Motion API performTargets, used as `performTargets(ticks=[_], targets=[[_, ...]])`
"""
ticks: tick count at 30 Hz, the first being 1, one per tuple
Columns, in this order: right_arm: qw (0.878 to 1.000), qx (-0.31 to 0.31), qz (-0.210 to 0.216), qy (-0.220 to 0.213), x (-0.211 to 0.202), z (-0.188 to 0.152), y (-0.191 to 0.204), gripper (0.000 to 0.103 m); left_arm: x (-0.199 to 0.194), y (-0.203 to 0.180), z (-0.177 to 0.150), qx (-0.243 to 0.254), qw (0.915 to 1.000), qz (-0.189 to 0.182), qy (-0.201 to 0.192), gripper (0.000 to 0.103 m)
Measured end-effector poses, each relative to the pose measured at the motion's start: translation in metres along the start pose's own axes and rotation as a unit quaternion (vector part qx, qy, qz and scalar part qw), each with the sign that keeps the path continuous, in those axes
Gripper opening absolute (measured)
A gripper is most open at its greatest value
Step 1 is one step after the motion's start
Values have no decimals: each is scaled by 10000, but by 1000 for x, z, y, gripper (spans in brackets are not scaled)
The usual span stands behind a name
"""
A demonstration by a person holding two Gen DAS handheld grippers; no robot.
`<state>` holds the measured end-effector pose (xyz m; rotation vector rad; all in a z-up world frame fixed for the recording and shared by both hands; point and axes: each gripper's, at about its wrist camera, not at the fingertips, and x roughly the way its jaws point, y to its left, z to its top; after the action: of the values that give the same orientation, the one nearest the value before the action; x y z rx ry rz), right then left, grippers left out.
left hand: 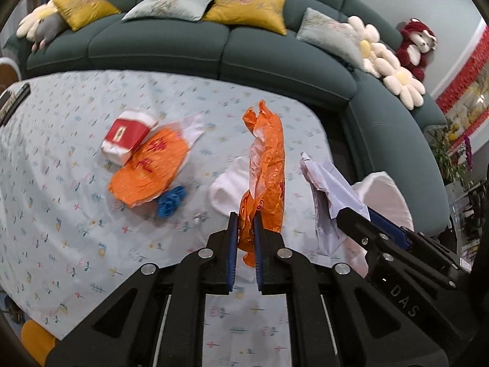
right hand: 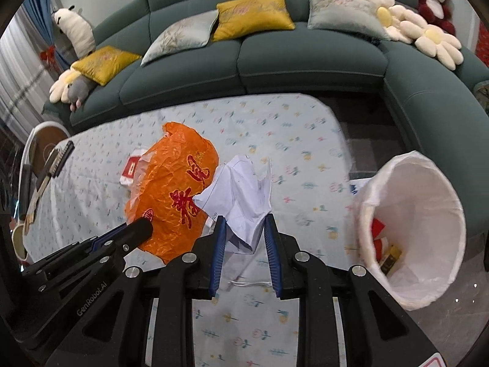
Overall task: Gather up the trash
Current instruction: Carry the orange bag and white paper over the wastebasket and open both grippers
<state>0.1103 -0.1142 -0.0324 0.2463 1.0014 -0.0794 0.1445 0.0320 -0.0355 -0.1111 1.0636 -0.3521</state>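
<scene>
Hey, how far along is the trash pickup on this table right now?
Partly done. The lined white bin already holds a few scraps. In hand: the left tongs are shut on an orange plastic bag, the right tongs on crumpled white paper; neither is in the bin yet. Left on the tablecloth: another orange bag, a red-and-white tissue pack, a blue wad.

Left gripper (left hand: 245, 218): both fingers closed tight, material pinched between the blue pads (left hand: 233, 244). Right gripper (right hand: 244, 224): its 2 fingers clamped likewise (wider gap), angled toward its partner's tips.
</scene>
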Motion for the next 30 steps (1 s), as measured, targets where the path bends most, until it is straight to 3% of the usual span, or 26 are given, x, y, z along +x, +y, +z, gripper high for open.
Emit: performTargets(ticks=[16,30], targets=[[9952,695,-432,-542,-67,-19,-103,24,-6,-116,-15,886,9954,-354,-40,9],[9826,1517,-826,-683,-92,-53,-213,24,26,-225,-42,1706,9828,-656,267,9]])
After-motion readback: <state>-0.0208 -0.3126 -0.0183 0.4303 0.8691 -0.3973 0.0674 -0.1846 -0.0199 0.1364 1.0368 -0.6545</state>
